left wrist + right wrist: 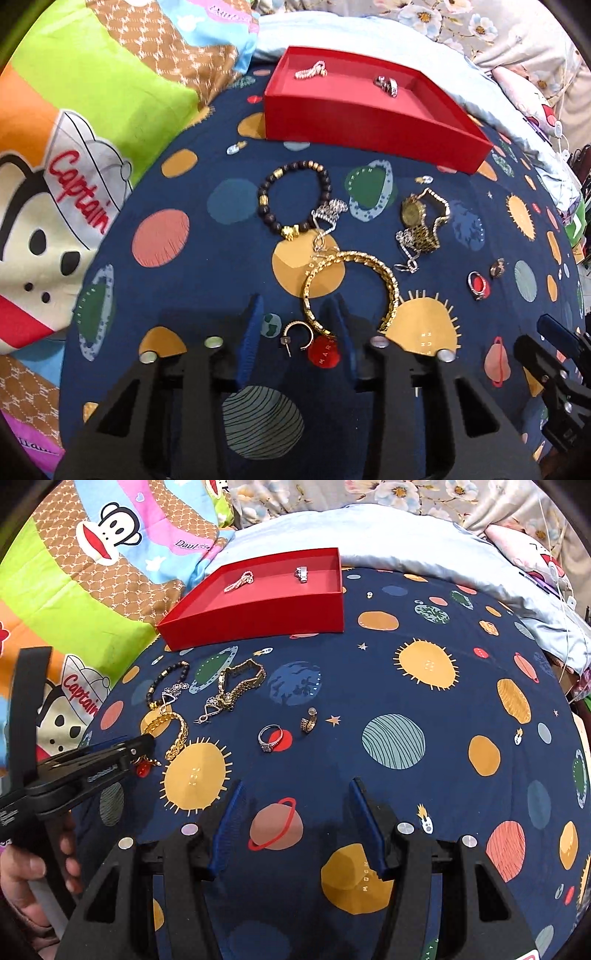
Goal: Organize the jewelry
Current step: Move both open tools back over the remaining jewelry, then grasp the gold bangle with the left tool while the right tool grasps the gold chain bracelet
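Observation:
A red tray [369, 125] at the back of the blue planet-print cloth holds a silver chain [311, 70] and a silver ring piece [386, 85]; the tray also shows in the right wrist view [258, 616]. On the cloth lie a black bead bracelet [295, 199], a gold chain bracelet [351, 288], a gold watch [421, 218], a small hoop earring [299, 336] and two rings [478, 284]. My left gripper [295, 332] is open, its fingers on either side of the hoop earring. My right gripper [295, 823] is open and empty, with a stone ring [271, 736] ahead of it.
Colourful cartoon pillows [74, 147] border the cloth on the left. A pale blue quilt [406, 535] and floral fabric lie behind the tray. The right gripper's body shows at the left wrist view's right edge [554, 369].

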